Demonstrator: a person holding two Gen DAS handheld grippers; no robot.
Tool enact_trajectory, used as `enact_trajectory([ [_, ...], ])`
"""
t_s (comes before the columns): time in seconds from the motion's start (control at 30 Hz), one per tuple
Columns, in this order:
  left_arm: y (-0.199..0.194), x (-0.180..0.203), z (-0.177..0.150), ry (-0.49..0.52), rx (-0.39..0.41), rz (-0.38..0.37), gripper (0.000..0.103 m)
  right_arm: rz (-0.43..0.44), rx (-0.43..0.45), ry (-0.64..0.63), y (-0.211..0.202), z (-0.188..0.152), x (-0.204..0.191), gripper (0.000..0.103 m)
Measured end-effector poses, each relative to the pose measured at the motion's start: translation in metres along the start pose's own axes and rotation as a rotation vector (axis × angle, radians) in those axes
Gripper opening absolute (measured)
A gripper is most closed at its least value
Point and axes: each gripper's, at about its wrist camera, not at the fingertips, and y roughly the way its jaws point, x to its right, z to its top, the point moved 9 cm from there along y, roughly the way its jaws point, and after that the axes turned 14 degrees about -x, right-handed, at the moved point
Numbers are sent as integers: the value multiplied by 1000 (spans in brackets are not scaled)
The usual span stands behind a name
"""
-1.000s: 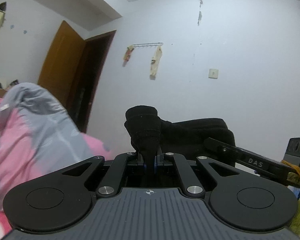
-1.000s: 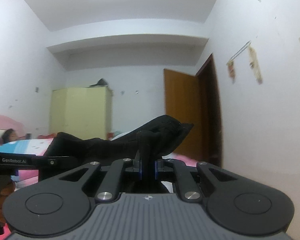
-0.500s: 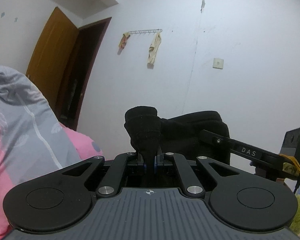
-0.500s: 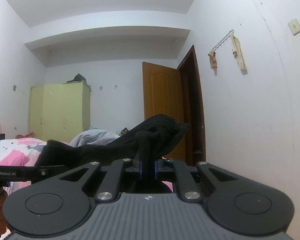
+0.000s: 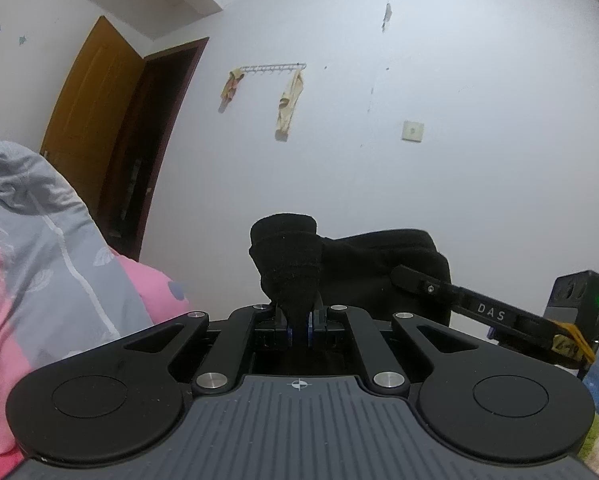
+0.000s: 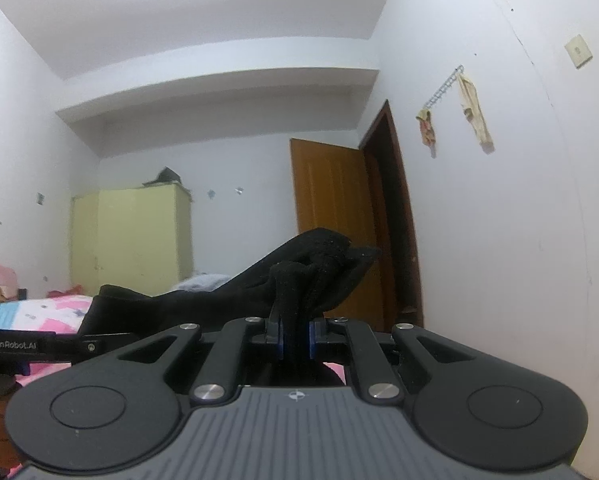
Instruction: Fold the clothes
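A black knitted garment (image 5: 363, 256) hangs in the air between the two grippers, stretched across from one to the other; the left gripper (image 5: 298, 322) has its jaws pressed together on a bunched, ribbed end of it, which stands up above the blue pads; the right gripper (image 6: 295, 336) pinches another gathered clump (image 6: 319, 268) of the same cloth, the rest trailing off to the left; both point roughly level toward a white wall (image 5: 439, 80); behind lie a pink and grey quilt (image 5: 39, 248), an open brown wooden door (image 6: 331, 220), a pale yellow wardrobe (image 6: 131, 236) and a wall hook rail (image 5: 271, 67) with cloths hanging.
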Motion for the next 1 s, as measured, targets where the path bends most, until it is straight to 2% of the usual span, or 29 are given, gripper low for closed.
enact_trajectory([
  [0.1,-42,14,-4,-10,-9,-13,4,35,0,0,-32,2,-30,10],
  [0.23,-98,28,-25,-53,-47,-18,4,105,-23,38,-73,-7,-73,10],
  [0.37,-153,29,-62,-142,-89,3,4,194,-78,101,-98,-32,-113,10],
  [0.5,-201,8,-108,-281,-143,61,4,293,-156,160,-107,-72,-157,10],
  [0.67,-257,-43,-173,-480,-178,184,4,438,-320,221,-77,-136,-224,10],
  [0.83,-299,-119,-228,-681,-177,330,4,546,-526,223,-2,-199,-293,10],
  [0.9,-307,-152,-250,-743,-189,383,4,569,-601,222,32,-225,-321,11],
  [1.0,-315,-192,-276,-847,-199,405,4,567,-706,223,76,-264,-349,13],
])
